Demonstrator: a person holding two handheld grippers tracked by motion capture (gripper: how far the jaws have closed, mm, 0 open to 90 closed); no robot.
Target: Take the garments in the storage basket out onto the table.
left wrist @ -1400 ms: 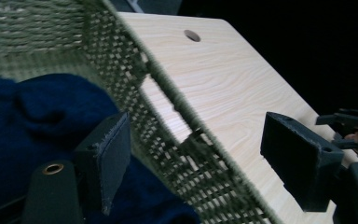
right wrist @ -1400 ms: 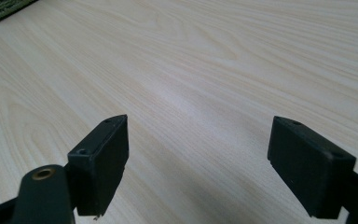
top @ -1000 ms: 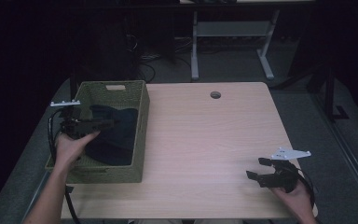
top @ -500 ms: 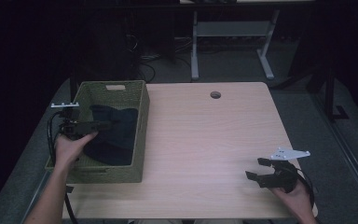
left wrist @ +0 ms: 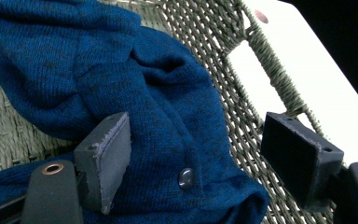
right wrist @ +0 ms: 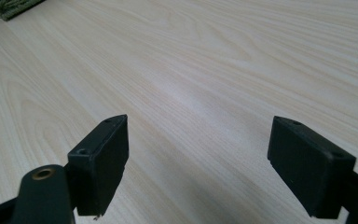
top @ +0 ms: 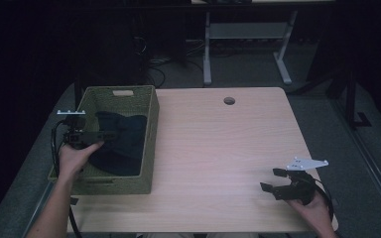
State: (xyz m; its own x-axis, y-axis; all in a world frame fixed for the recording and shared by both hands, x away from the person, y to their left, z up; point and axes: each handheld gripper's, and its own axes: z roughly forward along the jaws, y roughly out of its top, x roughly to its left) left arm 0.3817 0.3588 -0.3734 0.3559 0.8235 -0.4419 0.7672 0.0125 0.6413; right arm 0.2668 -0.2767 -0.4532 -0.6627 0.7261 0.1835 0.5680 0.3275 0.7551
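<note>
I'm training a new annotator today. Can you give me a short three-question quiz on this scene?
1. True or false: the left hand-held gripper is shut on the blue knit garment.
2. Where does the garment lie? A) on the table B) in the woven basket C) on the floor
3. What lies under the right hand-held gripper?

Key: 1. False, its jaws stand open over the garment. 2. B. 3. Bare wooden tabletop.
</note>
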